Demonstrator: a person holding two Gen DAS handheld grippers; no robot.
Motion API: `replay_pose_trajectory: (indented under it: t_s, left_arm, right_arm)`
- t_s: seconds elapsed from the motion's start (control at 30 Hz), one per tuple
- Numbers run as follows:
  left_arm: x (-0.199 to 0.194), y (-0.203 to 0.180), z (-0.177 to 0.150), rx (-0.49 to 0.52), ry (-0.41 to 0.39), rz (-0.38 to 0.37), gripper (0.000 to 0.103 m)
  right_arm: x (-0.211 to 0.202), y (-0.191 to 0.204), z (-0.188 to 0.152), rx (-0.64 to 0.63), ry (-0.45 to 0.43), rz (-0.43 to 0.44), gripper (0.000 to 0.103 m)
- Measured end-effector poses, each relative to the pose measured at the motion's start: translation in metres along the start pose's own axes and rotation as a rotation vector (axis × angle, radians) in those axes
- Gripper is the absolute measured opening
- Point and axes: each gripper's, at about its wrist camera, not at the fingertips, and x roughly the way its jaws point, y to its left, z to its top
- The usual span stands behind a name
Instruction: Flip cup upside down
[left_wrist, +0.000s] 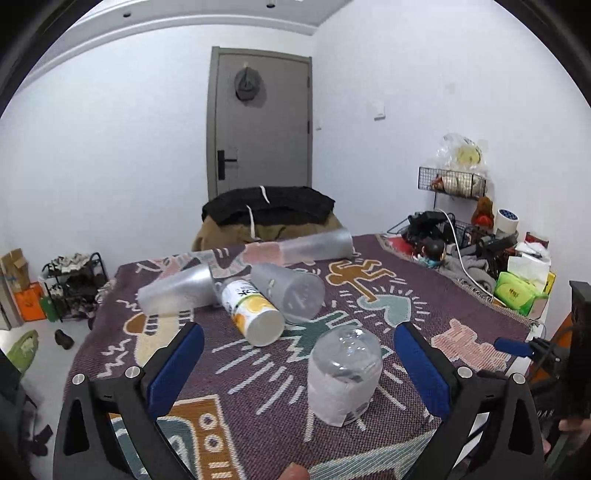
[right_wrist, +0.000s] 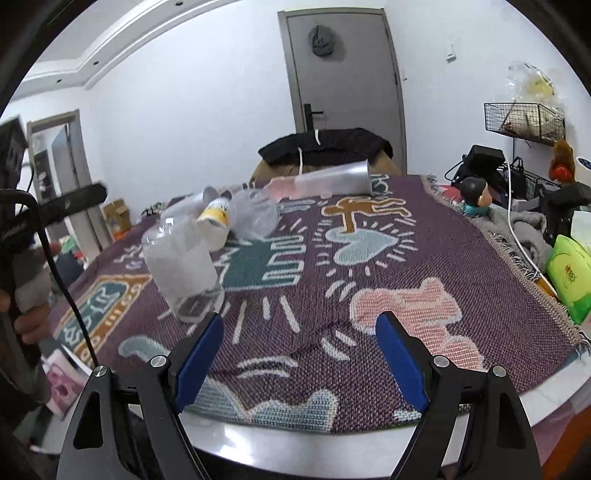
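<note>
A clear plastic cup (left_wrist: 345, 373) stands upside down, mouth on the patterned cloth, just beyond and between my left gripper's (left_wrist: 299, 363) open blue fingers. It touches neither finger. In the right wrist view the same cup (right_wrist: 183, 266) stands at the left, leaning slightly. My right gripper (right_wrist: 299, 349) is open and empty over the cloth near the table's front edge, to the right of the cup. Its tip also shows at the right of the left wrist view (left_wrist: 511, 346).
Behind the cup several cups lie on their sides: a white and yellow printed one (left_wrist: 253, 310), a frosted one (left_wrist: 291, 290), another frosted one (left_wrist: 177, 290) and a long one at the far edge (left_wrist: 314, 245). Clutter and a green tissue pack (left_wrist: 517, 293) line the right side.
</note>
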Motion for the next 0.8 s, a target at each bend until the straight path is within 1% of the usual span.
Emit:
replay_pose_trajectory:
  t_s: [0.03, 0.1, 0.13, 0.4, 0.47, 0.53, 0.8]
  left_arm:
    - [-0.003, 0.002, -0.001, -0.004, -0.006, 0.004, 0.103]
    - [-0.010, 0.005, -0.004, -0.013, -0.018, 0.012, 0.103]
    - [-0.013, 0.007, -0.006, -0.017, -0.025, 0.017, 0.103]
    - [-0.038, 0.018, -0.021, -0.013, -0.059, 0.048, 0.103]
    - [-0.046, 0.025, -0.026, -0.027, -0.070, 0.053, 0.103]
    - [-0.053, 0.031, -0.030, -0.040, -0.077, 0.065, 0.103]
    - [-0.067, 0.053, -0.051, -0.078, -0.073, 0.130, 0.103]
  right_arm:
    - [-0.002, 0.000, 0.002, 0.004, -0.008, -0.004, 0.092]
    - [-0.009, 0.001, 0.004, 0.005, -0.034, -0.017, 0.099]
    - [-0.013, 0.003, 0.006, 0.006, -0.049, -0.019, 0.100]
    - [-0.022, 0.021, 0.014, -0.019, -0.056, -0.034, 0.101]
    - [-0.024, 0.027, 0.015, -0.034, -0.060, -0.048, 0.102]
    - [-0.024, 0.031, 0.015, -0.042, -0.054, -0.066, 0.103]
    - [-0.020, 0.045, 0.011, -0.063, -0.012, -0.053, 0.103]
